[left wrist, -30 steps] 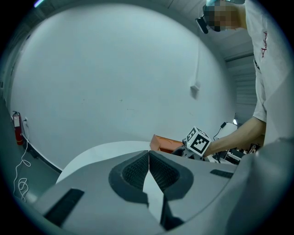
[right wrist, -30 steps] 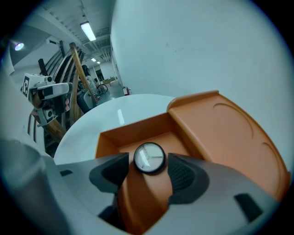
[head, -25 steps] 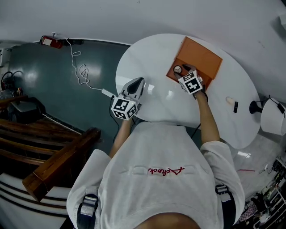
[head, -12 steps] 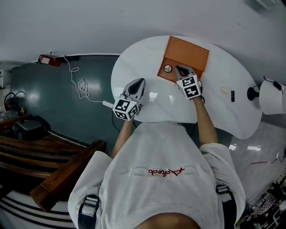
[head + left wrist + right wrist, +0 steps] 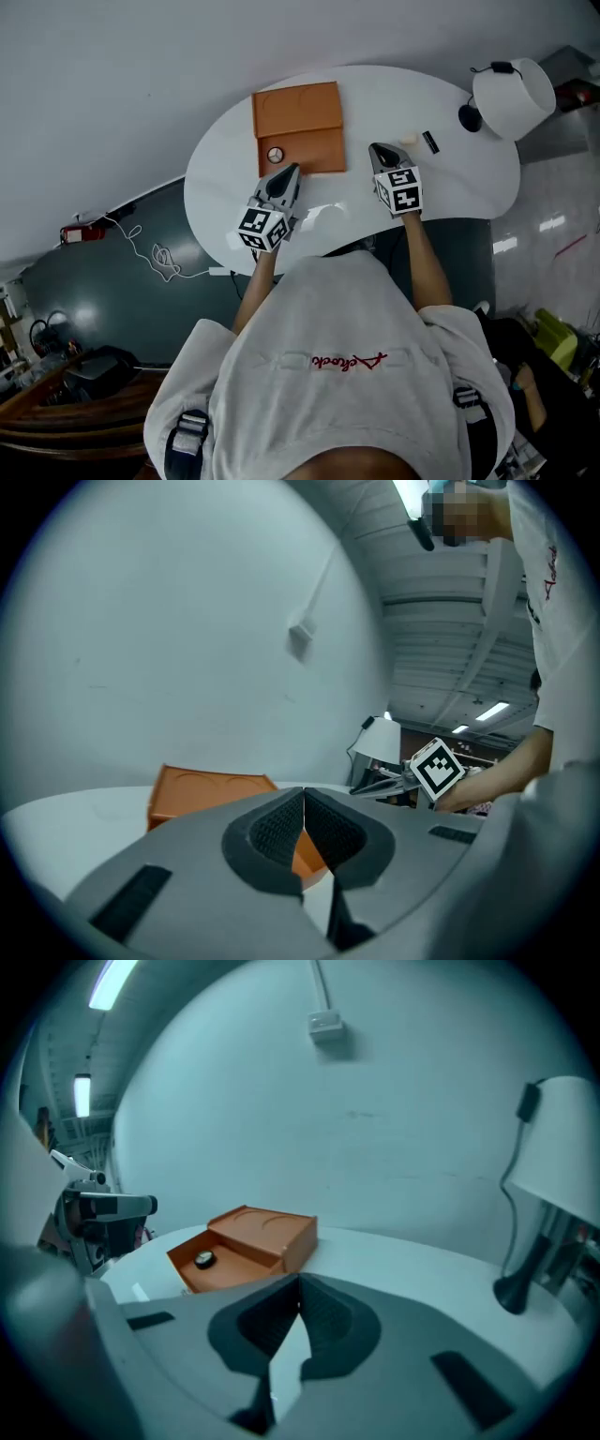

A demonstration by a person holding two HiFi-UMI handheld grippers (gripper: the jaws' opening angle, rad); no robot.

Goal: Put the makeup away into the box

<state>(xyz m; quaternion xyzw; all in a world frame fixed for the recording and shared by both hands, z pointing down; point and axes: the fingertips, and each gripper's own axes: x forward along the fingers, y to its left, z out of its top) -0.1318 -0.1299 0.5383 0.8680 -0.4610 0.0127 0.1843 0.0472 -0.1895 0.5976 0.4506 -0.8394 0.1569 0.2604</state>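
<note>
Desk: white, oval, carries everything below.
Box: orange, open, on the far left part of the desk; lid half lies away from the person, tray half toward the person.
Round compact: small, dark rim, pale face; lies inside the tray half of the box, near its left wall; also seen in the right gripper view.
Black stick: short, lies flat on the desk right of the box, well apart from it, outside it.
Pale piece: small, just beside the black stick on its left; too small to name.
Left hand-held gripper: jaws closed pad to pad, nothing gripped; tips just in front of the tray's near edge, close to the compact, no contact visible.
Right hand-held gripper: jaws closed together, empty; over bare desk between the box and the black stick, pointing slightly down.
Lamp: white shade, black foot, at the far right end of the desk.
</note>
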